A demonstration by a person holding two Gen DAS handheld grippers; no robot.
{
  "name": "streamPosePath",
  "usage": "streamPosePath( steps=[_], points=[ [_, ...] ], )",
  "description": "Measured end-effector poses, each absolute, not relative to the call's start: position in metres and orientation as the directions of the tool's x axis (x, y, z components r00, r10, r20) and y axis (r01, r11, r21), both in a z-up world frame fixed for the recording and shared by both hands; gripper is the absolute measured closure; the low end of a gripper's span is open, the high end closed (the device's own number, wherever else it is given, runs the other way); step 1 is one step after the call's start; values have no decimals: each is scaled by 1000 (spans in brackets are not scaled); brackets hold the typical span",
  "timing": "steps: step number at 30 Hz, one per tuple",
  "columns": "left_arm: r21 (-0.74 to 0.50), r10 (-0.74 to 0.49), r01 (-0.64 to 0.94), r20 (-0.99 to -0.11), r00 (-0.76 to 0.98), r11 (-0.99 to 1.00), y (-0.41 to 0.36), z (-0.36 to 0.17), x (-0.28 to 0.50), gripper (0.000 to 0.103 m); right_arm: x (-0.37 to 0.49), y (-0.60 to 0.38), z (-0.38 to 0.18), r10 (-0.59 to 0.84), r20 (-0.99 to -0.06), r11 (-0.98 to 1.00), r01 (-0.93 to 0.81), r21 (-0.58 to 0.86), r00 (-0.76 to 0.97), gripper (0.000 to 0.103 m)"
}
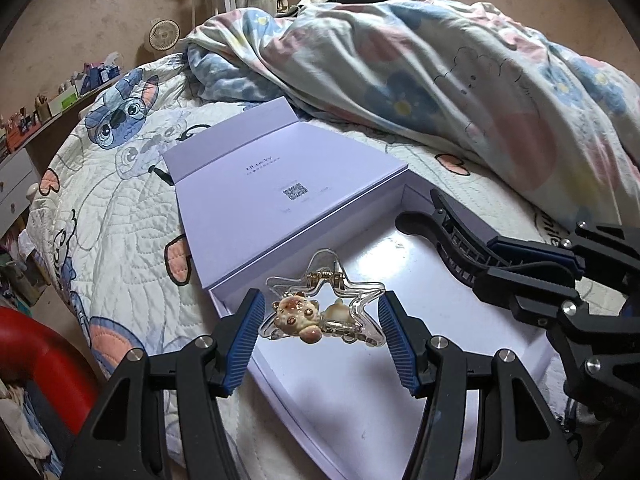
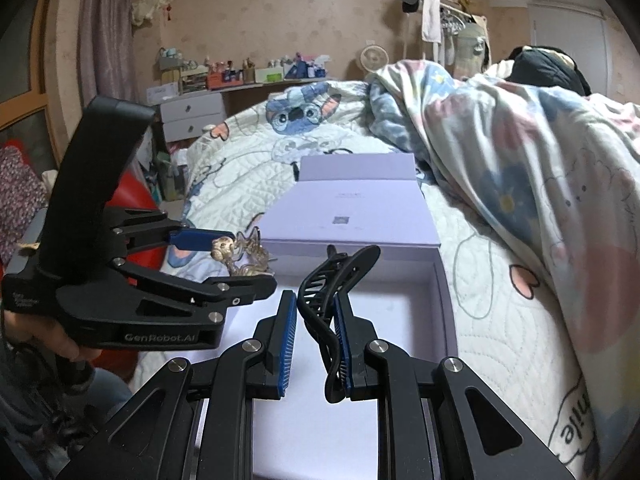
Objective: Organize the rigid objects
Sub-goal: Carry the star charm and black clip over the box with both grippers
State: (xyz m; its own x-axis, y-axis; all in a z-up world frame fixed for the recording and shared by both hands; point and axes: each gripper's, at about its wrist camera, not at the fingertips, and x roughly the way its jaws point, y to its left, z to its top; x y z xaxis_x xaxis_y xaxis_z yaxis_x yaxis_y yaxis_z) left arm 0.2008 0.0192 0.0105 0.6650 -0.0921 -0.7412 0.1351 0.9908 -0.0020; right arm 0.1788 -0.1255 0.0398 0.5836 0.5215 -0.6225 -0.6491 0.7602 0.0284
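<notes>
**Both clips over open box**

While the lavender box (image 1: 400,360) lies open on the bed, both clips hang above its tray: left gripper (image 1: 320,334) fingers clamp the star clip (image 1: 324,312); right gripper (image 2: 316,344), nearer the bed's duvet side, pinches the black clip (image 2: 336,300), long axis running toward the lid.

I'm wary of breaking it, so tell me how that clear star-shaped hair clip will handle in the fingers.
The star clip looks like thin clear plastic, so probably rigid but brittle; squeeze gently. Its glossy curved edges may slip on the left gripper, whose pads touch only its points. It looks light, and the small metal hinge at its top suggests it could spring open if pressed there.
</notes>
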Motion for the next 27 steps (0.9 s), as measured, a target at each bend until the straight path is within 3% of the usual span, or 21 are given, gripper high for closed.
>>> streamPosePath(
  steps=[22, 27],
  points=[
    [78, 4, 98, -800, 600, 992, 10, -27, 229, 44, 207, -122, 6, 419, -718, 809, -587, 19, 555, 83],
    [73, 6, 93, -815, 580, 993, 13, -28, 229, 44, 206, -124, 6, 392, -729, 824, -567, 7, 561, 70]
  ],
)
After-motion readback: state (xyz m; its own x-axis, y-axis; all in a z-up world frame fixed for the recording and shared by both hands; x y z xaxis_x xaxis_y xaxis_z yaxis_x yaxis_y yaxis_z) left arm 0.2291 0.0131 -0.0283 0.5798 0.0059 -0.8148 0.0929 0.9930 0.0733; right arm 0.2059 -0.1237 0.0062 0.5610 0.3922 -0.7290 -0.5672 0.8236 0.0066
